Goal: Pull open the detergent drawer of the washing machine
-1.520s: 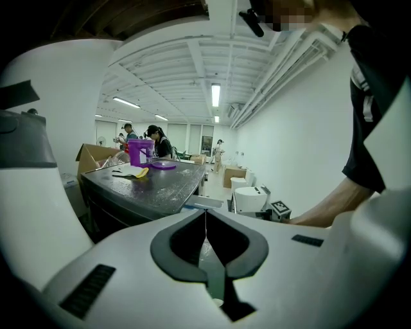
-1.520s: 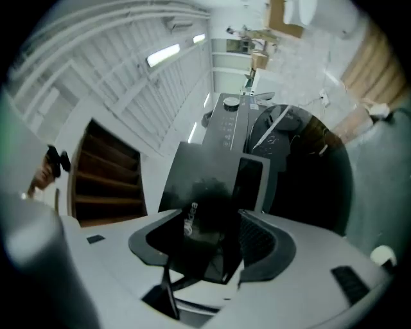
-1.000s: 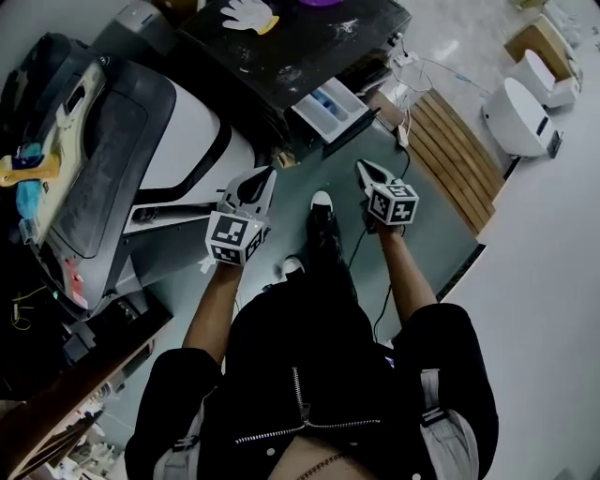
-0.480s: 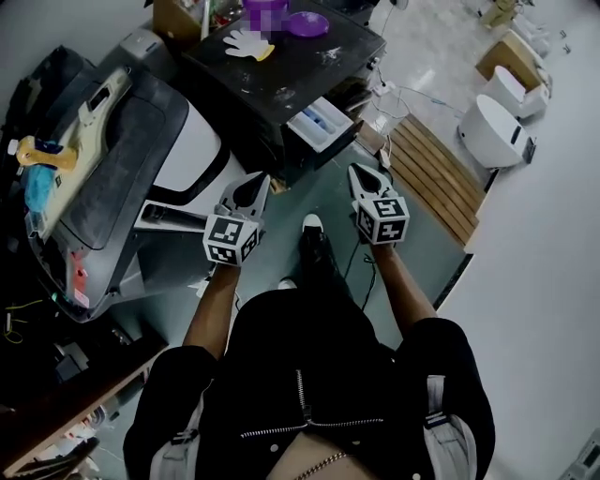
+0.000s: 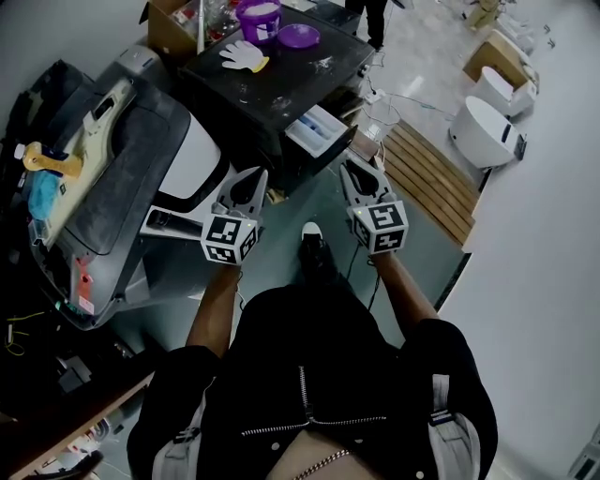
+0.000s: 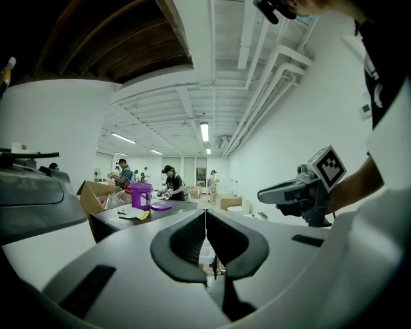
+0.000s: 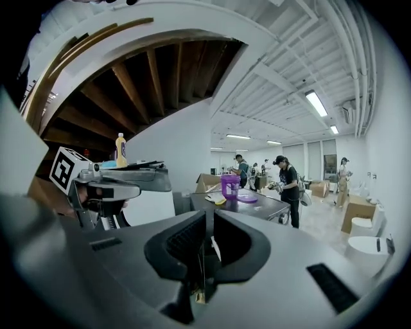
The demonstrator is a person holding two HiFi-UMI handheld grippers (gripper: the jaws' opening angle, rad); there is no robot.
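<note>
The washing machine [image 5: 272, 80] with a dusty black top stands ahead of me. Its white detergent drawer [image 5: 317, 129], with blue compartments, sticks out of the front, pulled open. My left gripper [image 5: 260, 174] is held up in the air left of the drawer, its jaws shut with nothing in them [image 6: 205, 213]. My right gripper [image 5: 350, 165] hovers just right of the drawer and clear of it. Its jaws are opening, with a narrow gap and nothing between them [image 7: 209, 215]. Both grippers point roughly level toward the machine.
A purple bucket [image 5: 260, 17], purple lid [image 5: 298, 36] and white glove [image 5: 244, 54] lie on the machine's top. A grey and white appliance [image 5: 122, 178] stands at the left, a wooden slatted pallet [image 5: 422, 178] and white toilets [image 5: 483, 127] at the right. People work in the background [image 7: 286, 183].
Both grippers have risen, the right one more and with a roll of the wrist. The drawer stays pulled out.
</note>
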